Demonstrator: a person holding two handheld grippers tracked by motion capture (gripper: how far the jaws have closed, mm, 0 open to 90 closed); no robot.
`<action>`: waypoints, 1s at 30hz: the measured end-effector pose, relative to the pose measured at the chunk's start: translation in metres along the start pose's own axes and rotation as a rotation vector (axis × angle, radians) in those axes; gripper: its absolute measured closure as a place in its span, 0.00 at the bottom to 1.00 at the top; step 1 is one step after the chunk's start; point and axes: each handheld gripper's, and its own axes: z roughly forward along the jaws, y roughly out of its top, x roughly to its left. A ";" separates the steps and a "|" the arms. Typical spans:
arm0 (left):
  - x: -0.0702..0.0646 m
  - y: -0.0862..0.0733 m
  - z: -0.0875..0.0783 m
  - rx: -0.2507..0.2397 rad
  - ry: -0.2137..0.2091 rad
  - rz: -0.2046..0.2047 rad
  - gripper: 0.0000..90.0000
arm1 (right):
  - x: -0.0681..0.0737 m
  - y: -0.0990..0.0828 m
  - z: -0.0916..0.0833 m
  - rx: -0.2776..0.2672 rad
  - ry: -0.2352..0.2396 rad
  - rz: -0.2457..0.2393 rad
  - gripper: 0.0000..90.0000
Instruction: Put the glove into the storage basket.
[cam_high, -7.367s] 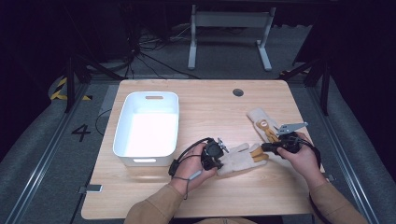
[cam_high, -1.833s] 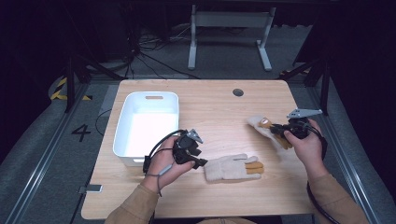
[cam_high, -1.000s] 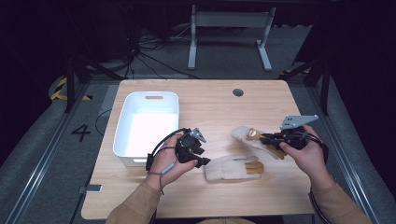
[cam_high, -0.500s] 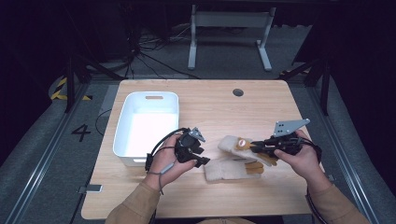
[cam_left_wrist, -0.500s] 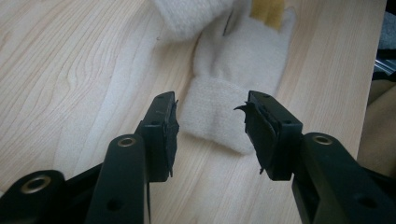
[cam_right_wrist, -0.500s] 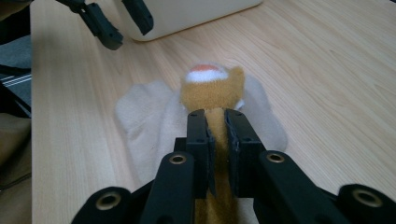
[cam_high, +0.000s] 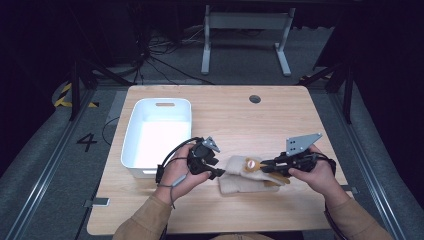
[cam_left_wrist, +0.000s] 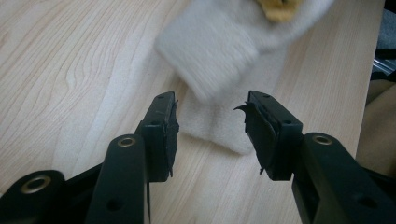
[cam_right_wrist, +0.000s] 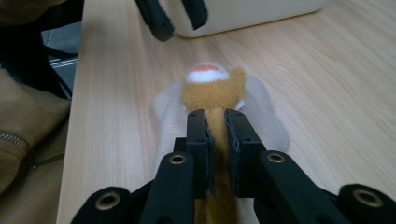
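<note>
The upper cream sock (cam_high: 248, 166), pinched at its tan stripe by the right claw (cam_right_wrist: 218, 120), hangs just over its mate (cam_high: 235, 186) on the tabletop (cam_high: 235, 120), the left claw (cam_left_wrist: 211, 119) spread beside; stacking seems underway, next likely lowering it squarely.

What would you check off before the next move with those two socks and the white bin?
1. Right hand-held gripper shut on the upper sock: ok, jaws pinch its orange part.
2. Upper sock over the lower sock: ok, it overlaps it in the high view.
3. Left hand-held gripper open and free: ok, jaws stand apart with nothing pressed between them.
4. Left jaws lined up with the sock cuffs: ok, the cuffs lie just ahead of them.
5. White bin ready: ok, nothing lies inside.
6. Cuffs of the two socks flush: cannot tell, the near one is blurred.
</note>
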 end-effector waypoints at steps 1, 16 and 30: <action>0.000 0.000 0.000 0.000 0.000 0.000 0.61 | 0.000 -0.001 0.002 0.006 0.005 -0.003 0.90; -0.002 0.001 0.005 0.028 -0.010 0.001 0.59 | -0.007 -0.021 0.027 0.219 0.058 0.040 0.67; -0.002 0.013 0.020 0.128 -0.034 0.028 0.58 | -0.005 -0.031 -0.008 0.236 -0.062 0.116 0.66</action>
